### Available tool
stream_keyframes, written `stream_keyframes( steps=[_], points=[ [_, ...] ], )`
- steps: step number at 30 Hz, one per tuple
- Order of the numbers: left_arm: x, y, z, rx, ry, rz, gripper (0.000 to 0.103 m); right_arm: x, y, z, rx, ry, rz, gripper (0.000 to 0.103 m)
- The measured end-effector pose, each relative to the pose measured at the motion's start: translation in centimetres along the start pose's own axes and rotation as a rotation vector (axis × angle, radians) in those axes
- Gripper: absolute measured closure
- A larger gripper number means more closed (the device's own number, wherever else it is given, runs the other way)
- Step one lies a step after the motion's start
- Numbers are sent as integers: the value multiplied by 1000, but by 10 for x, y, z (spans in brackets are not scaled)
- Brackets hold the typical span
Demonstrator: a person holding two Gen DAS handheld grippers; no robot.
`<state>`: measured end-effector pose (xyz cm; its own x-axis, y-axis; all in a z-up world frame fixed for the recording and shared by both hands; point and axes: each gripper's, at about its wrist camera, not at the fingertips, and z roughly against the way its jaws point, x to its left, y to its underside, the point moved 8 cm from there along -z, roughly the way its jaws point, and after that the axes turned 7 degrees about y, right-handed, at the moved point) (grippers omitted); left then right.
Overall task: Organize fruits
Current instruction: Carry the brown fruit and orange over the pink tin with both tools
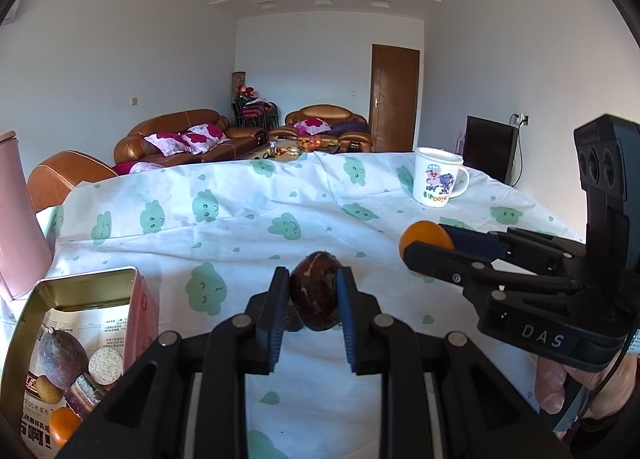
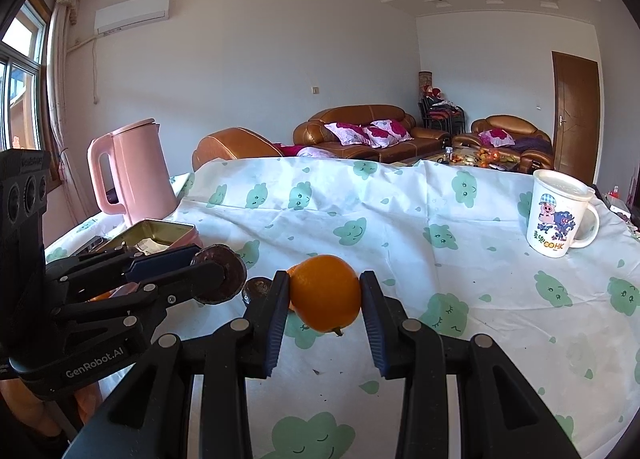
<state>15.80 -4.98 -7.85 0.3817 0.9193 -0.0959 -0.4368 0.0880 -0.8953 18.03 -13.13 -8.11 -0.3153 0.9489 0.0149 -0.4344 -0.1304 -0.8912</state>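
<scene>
Fruits up off the bench: our left claw (image 1: pixel 313 291) clamps a dark passion fruit (image 1: pixel 316 295), our right claw (image 2: pixel 325 297) pinches the orange (image 2: pixel 325 293); both look round, light and slick, so we grip across their middles

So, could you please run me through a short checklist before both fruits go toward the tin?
1. Left hand-held gripper clamped on the dark brown wrinkled passion fruit: ok.
2. Right hand-held gripper clamped on the round orange fruit: ok.
3. Both fruits lifted clear of the cloud-print tablecloth: ok.
4. Open rectangular metal tin lidless: ok.
5. Room left in the tin beside the fruit already inside: cannot tell.
6. White cartoon-print mug and pink plastic kettle clear of the path to the tin: mug ok, kettle cannot tell.
</scene>
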Motion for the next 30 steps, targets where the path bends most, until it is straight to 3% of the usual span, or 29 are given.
stream_keyframes(
  steps=[30],
  points=[
    [0,-6,29,-124,-67,-18,77,12,-6,20,-110,19,65,66]
  ],
)
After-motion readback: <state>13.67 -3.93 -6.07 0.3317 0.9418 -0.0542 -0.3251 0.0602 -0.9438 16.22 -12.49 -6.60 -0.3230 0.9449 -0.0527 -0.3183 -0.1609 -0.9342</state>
